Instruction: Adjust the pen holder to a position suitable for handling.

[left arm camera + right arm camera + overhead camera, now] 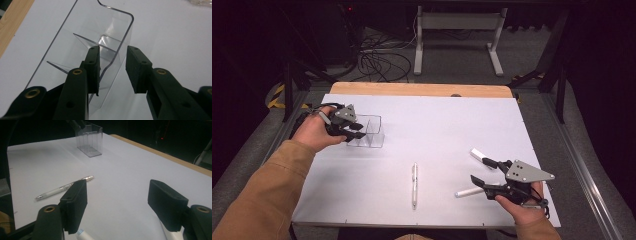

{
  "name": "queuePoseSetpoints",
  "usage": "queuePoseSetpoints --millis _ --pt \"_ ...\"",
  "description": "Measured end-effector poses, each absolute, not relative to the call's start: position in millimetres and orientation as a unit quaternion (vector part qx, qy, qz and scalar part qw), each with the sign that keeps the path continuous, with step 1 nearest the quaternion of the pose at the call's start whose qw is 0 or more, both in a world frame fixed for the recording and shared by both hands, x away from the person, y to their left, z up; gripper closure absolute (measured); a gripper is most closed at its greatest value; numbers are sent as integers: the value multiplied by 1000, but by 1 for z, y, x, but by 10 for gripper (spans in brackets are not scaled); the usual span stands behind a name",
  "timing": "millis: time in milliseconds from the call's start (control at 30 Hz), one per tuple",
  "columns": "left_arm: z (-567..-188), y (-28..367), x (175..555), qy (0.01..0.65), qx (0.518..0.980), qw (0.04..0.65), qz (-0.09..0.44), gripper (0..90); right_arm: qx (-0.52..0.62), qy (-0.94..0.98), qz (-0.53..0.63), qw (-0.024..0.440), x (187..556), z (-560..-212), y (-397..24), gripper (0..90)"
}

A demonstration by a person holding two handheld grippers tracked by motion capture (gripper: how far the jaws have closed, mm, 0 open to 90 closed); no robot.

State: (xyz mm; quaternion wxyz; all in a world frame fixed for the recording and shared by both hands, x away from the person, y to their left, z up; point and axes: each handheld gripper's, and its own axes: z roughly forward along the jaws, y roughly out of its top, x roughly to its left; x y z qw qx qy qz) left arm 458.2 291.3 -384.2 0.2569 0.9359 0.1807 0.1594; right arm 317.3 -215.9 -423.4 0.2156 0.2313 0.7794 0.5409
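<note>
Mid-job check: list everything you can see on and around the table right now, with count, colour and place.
Clear plastic divided organiser box: one, transparent, table's left rear.
White pen with silver tip: one, centre front.
White marker pens: two, by the right gripper.
White table cover: one, over a wooden top.
White desk frame: one, on the floor behind.
Black cables: a tangle, floor behind.
Left gripper: black, jaws straddling the box's end wall.
Right gripper: black, open.
</note>
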Motion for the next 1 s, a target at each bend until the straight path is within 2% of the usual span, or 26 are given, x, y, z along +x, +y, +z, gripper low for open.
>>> queuePoseSetpoints --millis 733,867,1000 --pt "-396 273 473 178 959 175 131 681 232 781 541 210 318 -427 -216 323" --pt "-395 273 472 170 963 174 116 718 231 781 541 210 319 -427 -216 322" --pt "-394 273 467 157 968 167 107 825 230 782 541 206 319 -427 -215 319"
